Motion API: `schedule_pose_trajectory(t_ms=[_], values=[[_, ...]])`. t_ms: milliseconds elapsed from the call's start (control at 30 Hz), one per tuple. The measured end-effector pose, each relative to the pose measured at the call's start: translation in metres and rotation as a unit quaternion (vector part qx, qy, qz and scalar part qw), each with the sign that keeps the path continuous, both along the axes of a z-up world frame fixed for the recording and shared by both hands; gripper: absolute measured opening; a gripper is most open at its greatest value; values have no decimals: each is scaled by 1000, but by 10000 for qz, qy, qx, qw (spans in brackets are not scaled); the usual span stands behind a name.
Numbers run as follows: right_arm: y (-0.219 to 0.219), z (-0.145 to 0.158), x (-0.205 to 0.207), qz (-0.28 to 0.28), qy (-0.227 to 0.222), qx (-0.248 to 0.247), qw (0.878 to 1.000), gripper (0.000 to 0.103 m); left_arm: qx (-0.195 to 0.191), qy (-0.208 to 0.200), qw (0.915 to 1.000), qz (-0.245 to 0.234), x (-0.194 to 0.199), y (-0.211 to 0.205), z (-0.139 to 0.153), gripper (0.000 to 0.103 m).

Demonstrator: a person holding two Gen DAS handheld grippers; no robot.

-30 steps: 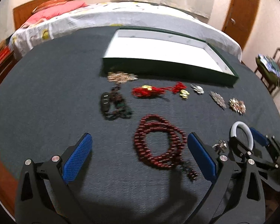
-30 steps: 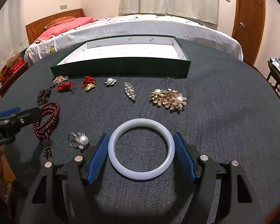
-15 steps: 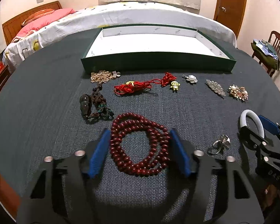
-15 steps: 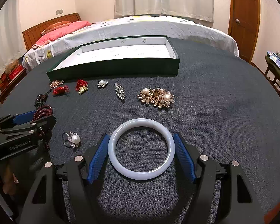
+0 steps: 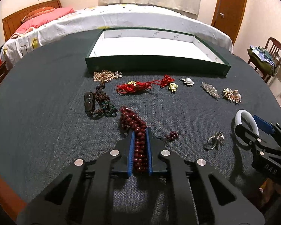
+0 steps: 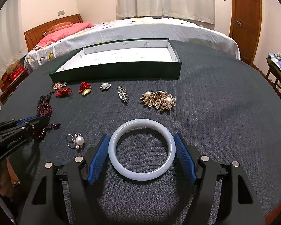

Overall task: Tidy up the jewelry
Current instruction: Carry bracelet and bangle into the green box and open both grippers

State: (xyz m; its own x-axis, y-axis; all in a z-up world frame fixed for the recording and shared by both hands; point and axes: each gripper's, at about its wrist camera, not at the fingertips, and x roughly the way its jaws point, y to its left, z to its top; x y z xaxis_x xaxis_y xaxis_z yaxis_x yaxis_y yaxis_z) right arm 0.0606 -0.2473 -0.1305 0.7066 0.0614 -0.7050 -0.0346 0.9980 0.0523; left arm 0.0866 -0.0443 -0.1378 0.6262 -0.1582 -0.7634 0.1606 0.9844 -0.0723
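The beads [image 5: 135,129] lay bunched between the left fingers [image 5: 140,146], which were clamped on them; the bangle [image 6: 142,149] lay flat on the desk [image 6: 215,112] between the right fingers [image 6: 141,158], spread wide, pads beside its rim; the box [image 5: 155,63] stood beyond.

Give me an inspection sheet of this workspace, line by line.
Surface: dark grey fabric-covered table.
Job's things: open green box with white lining, nothing visible inside; dark red bead necklace; white jade bangle; pearl ring; gold pearl brooch; red cord charms.
Clutter: nothing seen.
Grippers: left hand-held gripper shut on the bead necklace; right hand-held gripper open, fingers flanking the bangle.
Cables: nothing seen.
Surroundings: bed with pink pillow, wooden door, chair.
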Motion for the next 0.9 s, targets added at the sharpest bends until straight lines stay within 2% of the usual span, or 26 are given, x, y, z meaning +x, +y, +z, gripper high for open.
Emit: schedule_pose_trajectory(t_ms=[367,600,900], values=[[-3,9,-2,-26,-112,57,9999,68,-73,-259,9996,-1,-3,-1,23,11],[-6,30,4,-2,-279,161,9995,68,-232,-376,9990,15,2,3,40,11],[-7,71,49,45,-715,253,9971,68,-416,-729,9964,-103,48,-3,79,11]])
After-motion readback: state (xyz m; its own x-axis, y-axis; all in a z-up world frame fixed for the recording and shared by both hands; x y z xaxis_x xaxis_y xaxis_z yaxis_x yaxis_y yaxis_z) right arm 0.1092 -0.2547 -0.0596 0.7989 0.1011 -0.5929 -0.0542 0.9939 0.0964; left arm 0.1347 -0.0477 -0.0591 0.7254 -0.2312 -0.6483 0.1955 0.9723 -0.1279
